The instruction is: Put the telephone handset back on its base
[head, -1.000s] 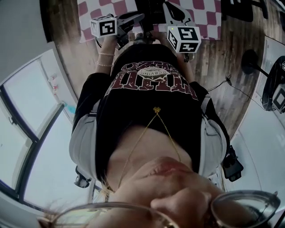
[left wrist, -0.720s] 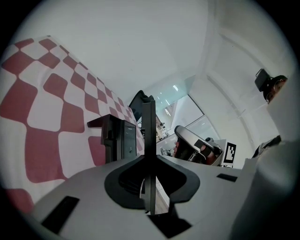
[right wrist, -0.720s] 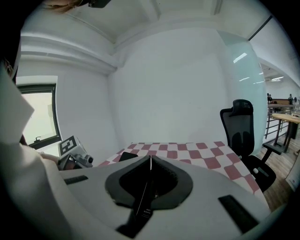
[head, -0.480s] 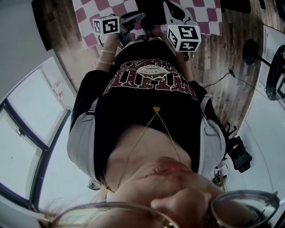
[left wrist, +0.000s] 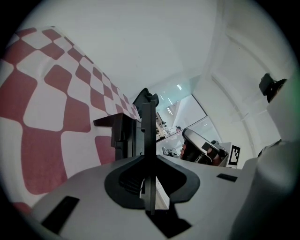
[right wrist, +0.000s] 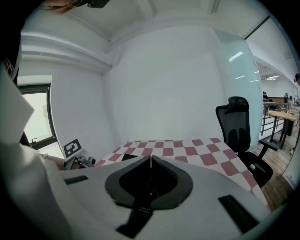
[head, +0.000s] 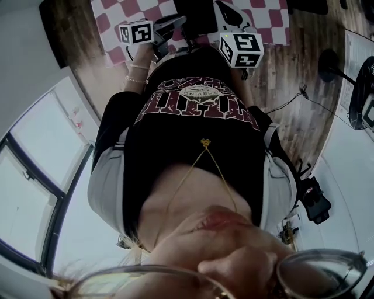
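Left tongs [head: 172, 24], right tongs [head: 228, 17], checkered cloth [head: 108, 23]

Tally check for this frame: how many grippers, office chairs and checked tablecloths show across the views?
Grippers: 2 (left gripper, right gripper)
Office chair: 1
Checked tablecloth: 1
Total: 4

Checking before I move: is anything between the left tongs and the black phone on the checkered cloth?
Nothing visible does. The black phone sits directly beside the left tongs on the checkered cloth. Whether that part is handset or base is unclear.
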Demonstrator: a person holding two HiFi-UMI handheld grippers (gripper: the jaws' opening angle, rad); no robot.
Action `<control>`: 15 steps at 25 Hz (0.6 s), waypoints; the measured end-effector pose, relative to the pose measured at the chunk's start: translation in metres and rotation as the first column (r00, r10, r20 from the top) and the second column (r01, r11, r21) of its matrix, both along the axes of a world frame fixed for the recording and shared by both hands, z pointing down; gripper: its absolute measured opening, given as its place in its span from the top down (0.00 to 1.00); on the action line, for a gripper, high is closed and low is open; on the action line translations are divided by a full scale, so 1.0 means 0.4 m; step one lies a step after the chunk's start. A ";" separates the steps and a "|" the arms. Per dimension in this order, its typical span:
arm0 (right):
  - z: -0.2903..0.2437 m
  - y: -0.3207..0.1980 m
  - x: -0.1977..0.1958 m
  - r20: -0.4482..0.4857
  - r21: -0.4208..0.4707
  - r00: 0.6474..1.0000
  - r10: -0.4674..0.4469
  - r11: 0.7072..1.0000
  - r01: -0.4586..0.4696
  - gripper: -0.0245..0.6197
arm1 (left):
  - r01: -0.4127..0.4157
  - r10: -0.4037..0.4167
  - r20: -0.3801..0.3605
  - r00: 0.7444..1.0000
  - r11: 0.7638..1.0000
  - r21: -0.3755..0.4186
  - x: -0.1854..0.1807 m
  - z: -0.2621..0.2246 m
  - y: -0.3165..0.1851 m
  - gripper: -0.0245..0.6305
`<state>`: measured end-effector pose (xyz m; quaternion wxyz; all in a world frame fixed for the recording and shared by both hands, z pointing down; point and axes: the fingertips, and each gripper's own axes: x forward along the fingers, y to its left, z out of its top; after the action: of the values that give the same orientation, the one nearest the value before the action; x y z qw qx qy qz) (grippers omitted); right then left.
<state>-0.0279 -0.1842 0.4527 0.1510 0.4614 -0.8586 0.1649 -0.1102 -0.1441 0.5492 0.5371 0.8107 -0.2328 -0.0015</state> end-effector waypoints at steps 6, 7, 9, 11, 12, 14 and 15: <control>0.026 -0.056 0.020 0.002 -0.023 0.999 -0.052 0.998 0.052 0.93 | 0.017 -0.016 0.014 1.000 0.999 -0.038 0.021 0.033 -0.021 0.85; 0.028 -0.059 0.017 0.003 -0.024 0.998 -0.056 0.998 0.056 0.93 | 0.016 -0.015 0.019 1.000 0.999 -0.037 0.021 0.034 -0.020 0.85; 0.030 -0.058 0.009 0.007 -0.029 0.998 -0.061 0.998 0.061 0.93 | 0.015 -0.014 0.025 1.000 0.999 -0.040 0.015 0.039 -0.014 0.85; 0.032 -0.053 0.002 0.011 -0.034 0.998 -0.065 0.997 0.065 0.93 | 0.017 -0.015 0.028 0.999 0.999 -0.051 0.008 0.054 -0.007 0.85; 0.033 -0.052 0.000 0.011 -0.035 0.998 -0.067 0.997 0.067 0.93 | 0.015 -0.014 0.029 0.999 0.998 -0.053 0.007 0.057 -0.006 0.85; 0.034 -0.048 -0.003 0.011 -0.038 0.998 -0.068 0.997 0.068 0.93 | 0.007 -0.005 0.033 0.999 0.998 -0.058 0.007 0.064 -0.001 0.85; 0.035 -0.045 -0.003 0.012 -0.039 0.998 -0.066 0.997 0.067 0.93 | 0.004 -0.002 0.039 0.999 0.998 -0.056 0.007 0.062 0.000 0.85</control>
<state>-0.0292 -0.2024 0.4666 0.1612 0.4286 -0.8708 0.1792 -0.1073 -0.1442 0.5741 0.5551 0.7948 -0.2444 0.0200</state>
